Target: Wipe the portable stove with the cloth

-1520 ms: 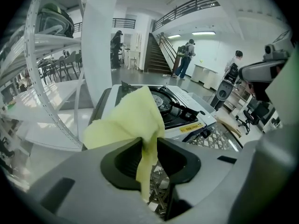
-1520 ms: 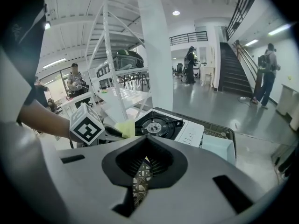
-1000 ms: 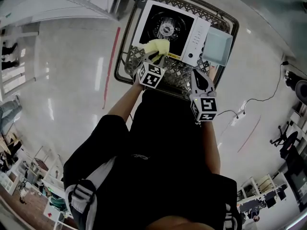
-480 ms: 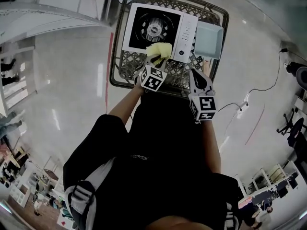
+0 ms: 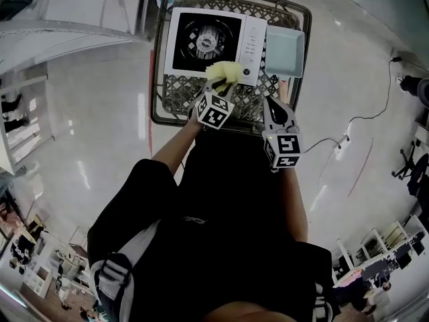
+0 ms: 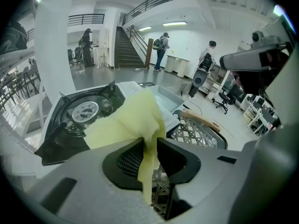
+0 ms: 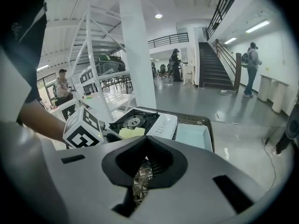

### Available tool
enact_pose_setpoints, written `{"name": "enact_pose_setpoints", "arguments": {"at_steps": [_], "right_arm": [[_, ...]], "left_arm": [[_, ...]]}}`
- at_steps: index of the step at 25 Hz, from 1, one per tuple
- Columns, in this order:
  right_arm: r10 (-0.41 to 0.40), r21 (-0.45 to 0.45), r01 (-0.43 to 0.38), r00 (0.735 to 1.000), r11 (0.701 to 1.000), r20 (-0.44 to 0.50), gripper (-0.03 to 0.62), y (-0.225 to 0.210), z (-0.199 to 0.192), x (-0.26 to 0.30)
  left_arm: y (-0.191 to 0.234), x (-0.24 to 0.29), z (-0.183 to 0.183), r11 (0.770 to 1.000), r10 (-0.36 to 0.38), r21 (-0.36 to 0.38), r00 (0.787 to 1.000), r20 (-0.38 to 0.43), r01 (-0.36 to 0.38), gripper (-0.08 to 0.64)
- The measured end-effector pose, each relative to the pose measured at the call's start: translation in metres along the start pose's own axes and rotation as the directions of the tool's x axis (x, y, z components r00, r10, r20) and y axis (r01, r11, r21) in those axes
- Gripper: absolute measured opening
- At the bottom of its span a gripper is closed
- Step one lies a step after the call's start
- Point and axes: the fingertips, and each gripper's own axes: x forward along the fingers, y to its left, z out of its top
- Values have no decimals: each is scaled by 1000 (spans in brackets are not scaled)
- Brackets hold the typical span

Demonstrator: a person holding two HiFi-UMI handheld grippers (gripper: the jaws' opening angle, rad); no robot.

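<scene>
Open hall, glossy floor. The lattice-top desk [image 5: 158,106] carries the portable stove [image 5: 208,42], with a pale tray [image 5: 283,49] just beside it. Your left tongs [image 5: 222,84] are clamped on the yellow cloth [image 5: 225,71], which sits at the stove's near edge; contact is unconfirmed. Your right tongs [image 5: 271,102] are closed on nothing, over the desk's near side. Judgement: the wipe is at most at an early stage, with the burner top and control panel still to cover.

Open room above the portable stove [image 5: 204,42], pale tray [image 5: 285,49] beside its right edge, bare lattice tabletop [image 5: 175,89] nearer
</scene>
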Motion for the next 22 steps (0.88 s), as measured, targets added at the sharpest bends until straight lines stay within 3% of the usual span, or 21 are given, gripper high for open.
{"name": "enact_pose_setpoints", "arguments": {"at_steps": [10, 22], "right_arm": [[-26, 22, 26, 1000, 999, -1, 6, -10, -7, -5], [-49, 48, 49, 999, 998, -3, 6, -17, -11, -8]], "left_arm": [[-21, 9, 13, 999, -52, 10, 999, 2, 52, 103], [-49, 23, 29, 990, -113, 86, 994, -6, 113, 103]]}}
